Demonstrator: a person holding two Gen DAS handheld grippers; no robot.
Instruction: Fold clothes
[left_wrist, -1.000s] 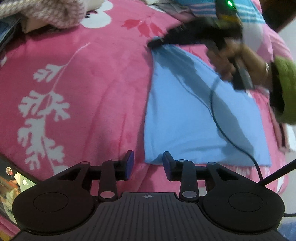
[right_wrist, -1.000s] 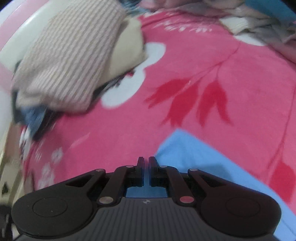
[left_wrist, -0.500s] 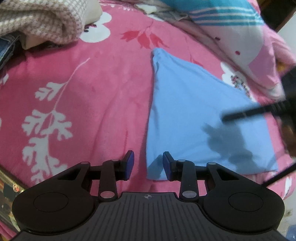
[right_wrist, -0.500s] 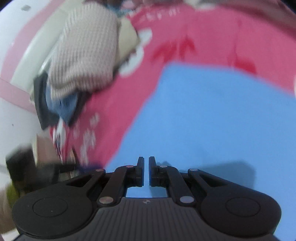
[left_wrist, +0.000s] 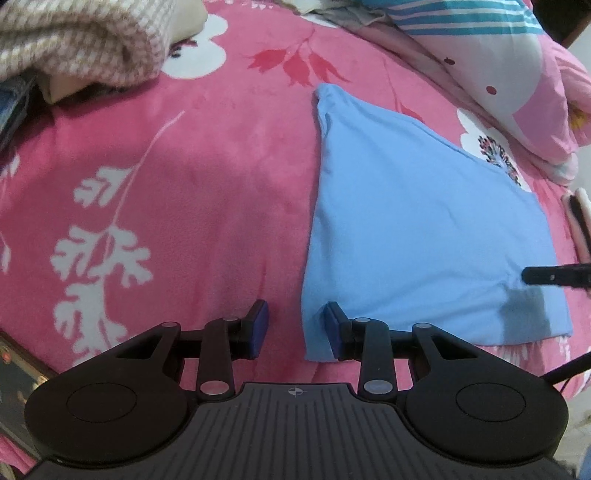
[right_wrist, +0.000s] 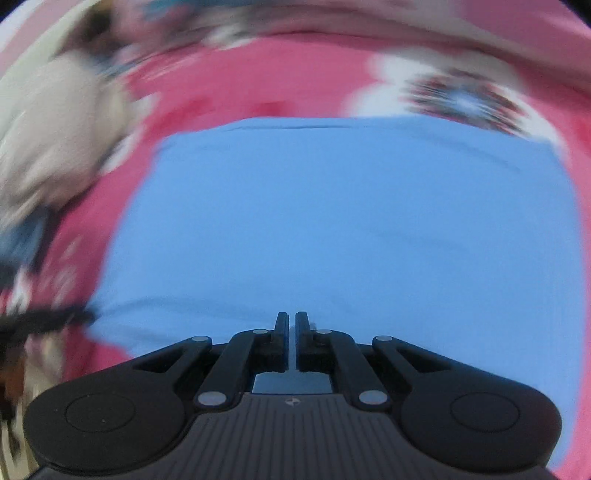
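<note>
Covering pretty much everything in both views is a pink blanket (left_wrist: 155, 155) with white leaf and flower prints, spread out flat, which is probably why it's being used as the folding surface. At the far edge a pile of other laundry (left_wrist: 74, 40) and a striped pillow (left_wrist: 491, 55) are pushed well clear, so the middle stays free for the one piece being worked on.

The blue shirt (left_wrist: 417, 229) is laid out smooth on the blanket, already narrowed to a rough wedge with one point toward the far side, so it looks partly folded with at least one more fold to go. In the right wrist view the same blue shirt (right_wrist: 332, 229) fills the frame, though that picture is badly blurred.

The left claw (left_wrist: 295, 328) is held low over the near left corner of the shirt, its jaws parted with nothing pinched; one pad seems to sit right at the fabric edge, the other over bare blanket. It looks lined up for that corner to be grabbed.

The right claw (right_wrist: 291, 334) is closed and empty, hanging over the near edge of the shirt. Its tip (left_wrist: 554, 275) can be spotted at the right edge of the left view, near the opposite corner, presumably so both near corners get lifted together.
</note>
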